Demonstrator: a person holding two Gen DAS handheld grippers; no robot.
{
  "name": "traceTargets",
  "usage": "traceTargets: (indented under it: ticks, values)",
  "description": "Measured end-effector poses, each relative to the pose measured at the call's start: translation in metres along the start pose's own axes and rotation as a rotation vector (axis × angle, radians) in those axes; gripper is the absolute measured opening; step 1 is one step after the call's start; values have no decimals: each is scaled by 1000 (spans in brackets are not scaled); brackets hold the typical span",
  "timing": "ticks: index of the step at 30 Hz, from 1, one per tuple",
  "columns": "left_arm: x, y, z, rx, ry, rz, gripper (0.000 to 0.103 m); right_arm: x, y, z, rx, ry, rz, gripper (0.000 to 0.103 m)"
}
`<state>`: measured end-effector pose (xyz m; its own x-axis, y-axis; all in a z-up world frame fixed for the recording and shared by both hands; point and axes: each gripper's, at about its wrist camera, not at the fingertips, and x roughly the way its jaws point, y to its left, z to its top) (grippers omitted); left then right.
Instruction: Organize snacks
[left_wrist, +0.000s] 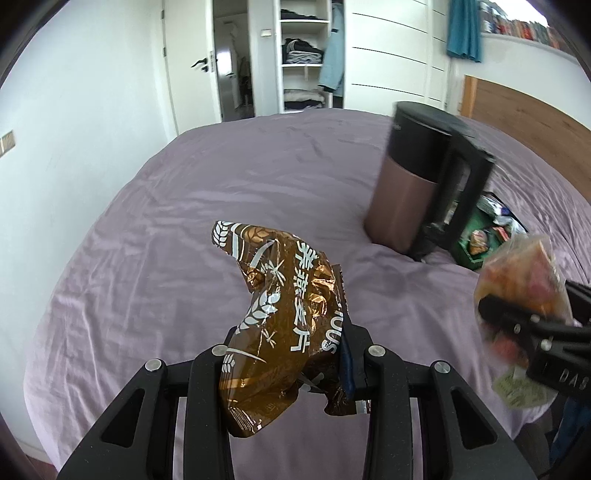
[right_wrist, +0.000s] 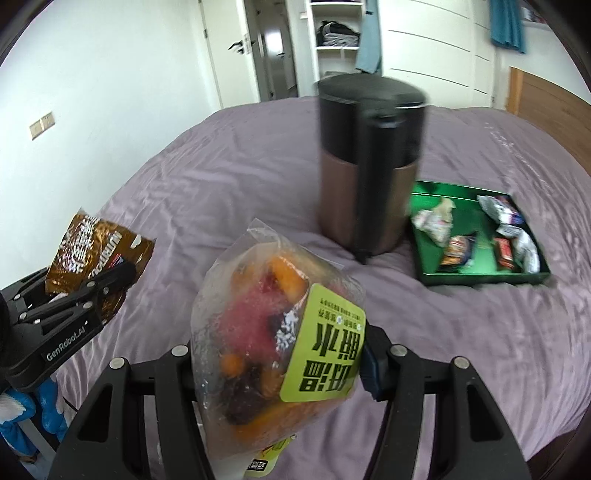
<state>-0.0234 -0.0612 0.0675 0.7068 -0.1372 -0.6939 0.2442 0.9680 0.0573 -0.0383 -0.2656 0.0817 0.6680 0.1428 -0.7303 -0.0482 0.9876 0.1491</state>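
Green tray (right_wrist: 480, 277) at right already has several snacks, but left gripper (left_wrist: 284, 363) clamps a brown packet (left_wrist: 280, 314) and right gripper (right_wrist: 280, 365) a clear fruit bag (right_wrist: 266, 332), both unplaced.

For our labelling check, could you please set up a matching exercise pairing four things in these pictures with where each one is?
Things:
1. brown oat packet
2. clear bag of dried fruit
3. bronze and black canister
4. small wrapped snacks

Places:
A. lying in the green tray
B. held in the right hand-held gripper
C. standing upright on the purple bedsheet, beside the tray
D. held in the left hand-held gripper

Pairs: 1-D, 2-B, 3-C, 4-A
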Motion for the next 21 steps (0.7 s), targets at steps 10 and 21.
traceTargets:
  ticks: [10, 21]
  values:
    - [-19, -76, 6, 126, 5, -61, 30, -46, -73, -18, 111, -70, -70, 66]
    - [-23, -163, 21, 262, 8, -121, 30, -79, -170, -40, 226, -120, -163, 66]
